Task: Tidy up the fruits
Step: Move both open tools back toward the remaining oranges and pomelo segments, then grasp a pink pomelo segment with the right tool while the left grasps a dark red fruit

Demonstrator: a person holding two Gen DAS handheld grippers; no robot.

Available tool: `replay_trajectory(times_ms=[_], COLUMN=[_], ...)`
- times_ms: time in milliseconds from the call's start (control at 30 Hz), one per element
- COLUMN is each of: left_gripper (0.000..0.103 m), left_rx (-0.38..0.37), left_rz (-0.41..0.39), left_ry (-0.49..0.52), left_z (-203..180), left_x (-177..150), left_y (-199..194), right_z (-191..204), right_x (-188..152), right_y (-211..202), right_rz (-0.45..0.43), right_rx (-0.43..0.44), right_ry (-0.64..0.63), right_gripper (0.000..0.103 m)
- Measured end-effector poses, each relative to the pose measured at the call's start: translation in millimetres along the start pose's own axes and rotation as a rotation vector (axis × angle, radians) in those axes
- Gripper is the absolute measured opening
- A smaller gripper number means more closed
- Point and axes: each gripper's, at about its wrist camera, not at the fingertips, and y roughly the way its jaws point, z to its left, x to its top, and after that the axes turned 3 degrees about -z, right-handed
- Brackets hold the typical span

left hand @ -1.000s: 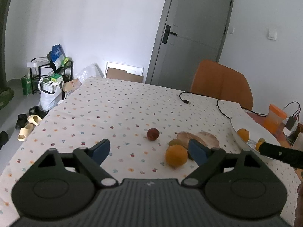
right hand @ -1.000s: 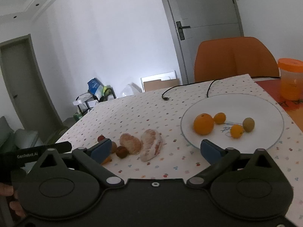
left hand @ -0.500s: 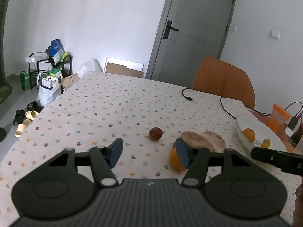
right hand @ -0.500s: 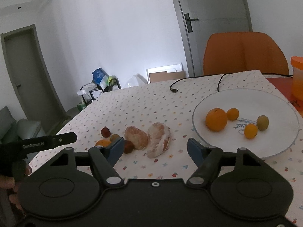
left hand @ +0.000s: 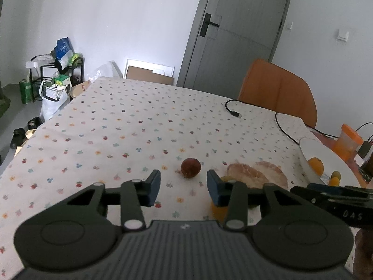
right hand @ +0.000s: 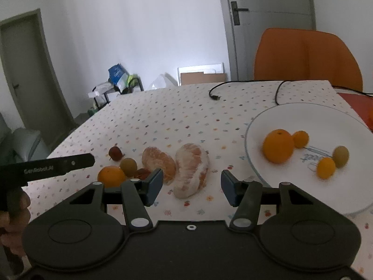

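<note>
The left gripper (left hand: 183, 187) has its jaws closing with nothing between them: the red fruit (left hand: 190, 167) lies on the bench (left hand: 116, 126) just beyond the gap, level with the tips and apart from both. The orange (left hand: 218, 211) sits behind the right-hand jaw, mostly hidden by it (only a sliver shows below the finger).

The right gripper (right hand: 191, 187) also has its jaws closing, gripping nothing. The larger peeled segment (right hand: 192, 173) lies in the gap, nearer the left-hand jaw, not touched. The smaller segment (right hand: 158, 164) is partly covered by that jaw's tip. The plate (right hand: 303, 116), holding four fruits, lies beyond the right-hand jaw, its near edge cut off by the gripper body.
</note>
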Motion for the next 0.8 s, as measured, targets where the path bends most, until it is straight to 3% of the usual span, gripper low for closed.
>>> replay_trajectory(times_ms=[200,367,800], left_gripper=[0.038,0.037,0.032], left_rx=[-0.008,-0.020,-0.016], left_rz=[0.024,0.046,0.071], left_ry=[-0.006,-0.018,-0.012], left_z=[0.4,-1.4,-4.9], left_x=[2.3,3.9,11.1], left_y=[14.9,27.1,48.7], right_z=[4.5,2.1,5.0], right_x=[2.4,3.8,10.6], right_y=[17.9,29.4,47.5], right_rz=[0.034,0.057,0.094], right_rx=[-0.015,-0.028,-0.039], right_ry=[-0.027,-0.031,-0.057], right_gripper=[0.050,0.038,0.038])
